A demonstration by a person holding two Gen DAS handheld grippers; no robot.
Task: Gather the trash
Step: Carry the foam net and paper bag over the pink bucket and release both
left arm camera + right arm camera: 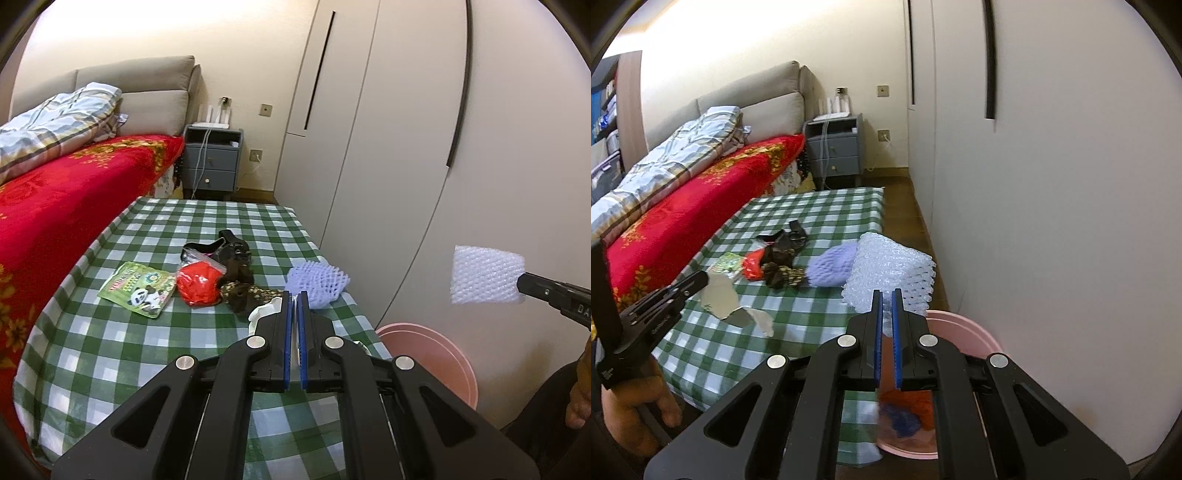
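Note:
My right gripper (885, 293) is shut on a white foam net (892, 271) and holds it above the pink bin (964, 326); the net also shows in the left wrist view (485, 275). My left gripper (294, 295) is shut on a white and silver torn wrapper (720, 295), whose edge shows beside the fingers (264, 310). On the green checked table (122, 343) lie a purple foam net (317, 282), a red bag (197, 282), a green panda packet (142, 288) and dark wrappers (236, 273).
The pink bin (428, 354) stands on the floor between the table's right edge and white wardrobe doors (388, 147); it holds orange and blue trash (905, 413). A bed with a red blanket (55, 206) runs along the table's left. A grey nightstand (212, 162) stands behind.

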